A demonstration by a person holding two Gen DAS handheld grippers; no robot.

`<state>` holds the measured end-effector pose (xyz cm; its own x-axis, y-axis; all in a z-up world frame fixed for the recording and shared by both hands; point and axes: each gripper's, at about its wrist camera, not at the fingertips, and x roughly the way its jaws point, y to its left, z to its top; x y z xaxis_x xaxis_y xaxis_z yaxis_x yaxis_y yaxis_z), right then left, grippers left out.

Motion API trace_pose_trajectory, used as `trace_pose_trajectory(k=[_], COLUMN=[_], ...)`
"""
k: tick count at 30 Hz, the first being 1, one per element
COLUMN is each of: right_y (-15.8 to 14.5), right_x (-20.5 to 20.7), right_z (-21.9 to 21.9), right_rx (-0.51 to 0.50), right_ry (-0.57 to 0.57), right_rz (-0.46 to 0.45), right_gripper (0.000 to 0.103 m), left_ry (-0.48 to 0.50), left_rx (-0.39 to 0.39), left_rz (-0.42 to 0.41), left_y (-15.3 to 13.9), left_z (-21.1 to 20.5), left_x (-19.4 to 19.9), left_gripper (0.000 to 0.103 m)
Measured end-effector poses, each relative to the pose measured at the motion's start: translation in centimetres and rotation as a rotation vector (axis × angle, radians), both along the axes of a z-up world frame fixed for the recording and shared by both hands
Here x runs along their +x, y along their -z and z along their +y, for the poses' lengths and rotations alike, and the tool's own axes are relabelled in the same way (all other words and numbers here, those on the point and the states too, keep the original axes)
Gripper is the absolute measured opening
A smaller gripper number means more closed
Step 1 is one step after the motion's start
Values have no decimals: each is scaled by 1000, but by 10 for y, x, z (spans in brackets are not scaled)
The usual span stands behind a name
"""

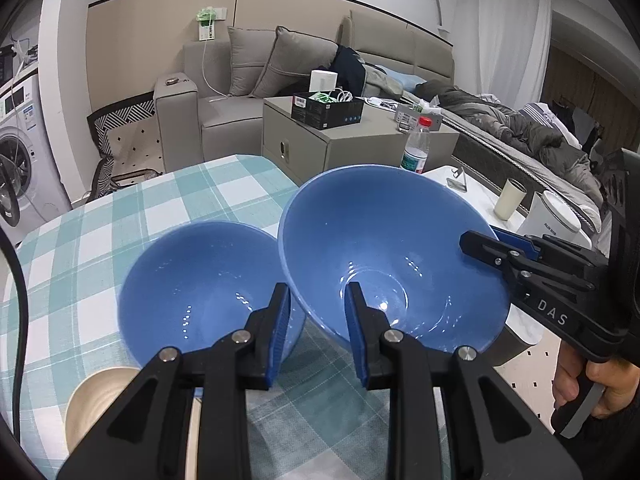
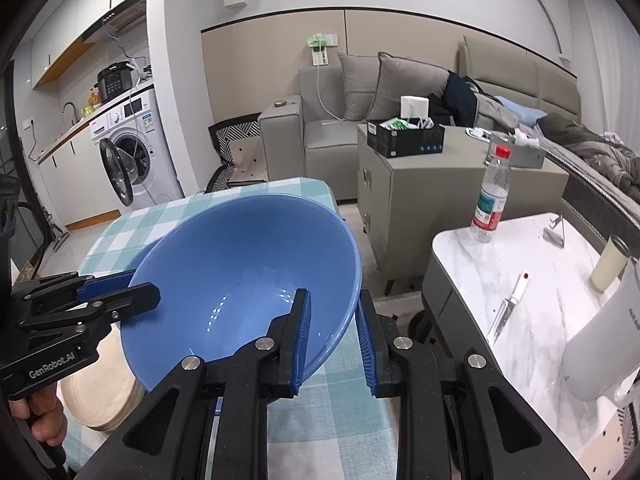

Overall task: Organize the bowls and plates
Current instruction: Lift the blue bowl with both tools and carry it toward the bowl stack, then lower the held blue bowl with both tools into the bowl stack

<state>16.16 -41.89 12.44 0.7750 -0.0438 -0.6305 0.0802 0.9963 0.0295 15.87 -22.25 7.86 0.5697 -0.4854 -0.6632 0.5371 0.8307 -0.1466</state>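
Left jaws: the left gripper (image 1: 316,332) is clenched on the near rim of the smaller blue bowl (image 1: 200,292); one pad sits inside the wall, the other outside.
Right jaws: the right gripper (image 2: 334,332) is clenched on the near right rim of the larger blue bowl (image 2: 240,280), one pad inside, one outside.
Smaller blue bowl: at 9 o'clock of the larger one in the left wrist view, rims touching or nearly so; I cannot tell which.
Larger blue bowl: tilted, mouth turned toward the cameras, held clear above the desk (image 2: 332,412); in the left wrist view it fills the centre right (image 1: 384,256).
Other gripper seen: in the left wrist view the right gripper (image 1: 472,244) enters from 3 o'clock, a hand (image 1: 592,380) on its handle; in the right wrist view the left gripper (image 2: 140,292) enters from 9 o'clock.
Desk: covered in a teal and white checked cloth (image 1: 80,248).
Beige plates: a stack (image 2: 104,392) lies at 8 o'clock under the larger bowl; its edge shows at 7 o'clock in the left wrist view (image 1: 96,404).
Marble side table: at 3 o'clock (image 2: 520,300), carrying a water bottle (image 2: 492,196), a knife (image 2: 508,308), a cream cup (image 2: 608,264) and a white kettle (image 2: 604,348).
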Motion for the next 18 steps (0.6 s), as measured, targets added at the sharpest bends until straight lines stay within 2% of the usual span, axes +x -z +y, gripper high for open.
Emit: trace_pose_trajectory(k=[18], right_y=[-31], right_x=[16], right_z=[56], right_rx=[-52], right_ry=[-71], right_rz=[-48], right_gripper=[23], left_ry=[-95], left_rx=[-41], left_rz=[-52], left_y=[-21], left_z=[47], left_x=[6], left_gripper=[26])
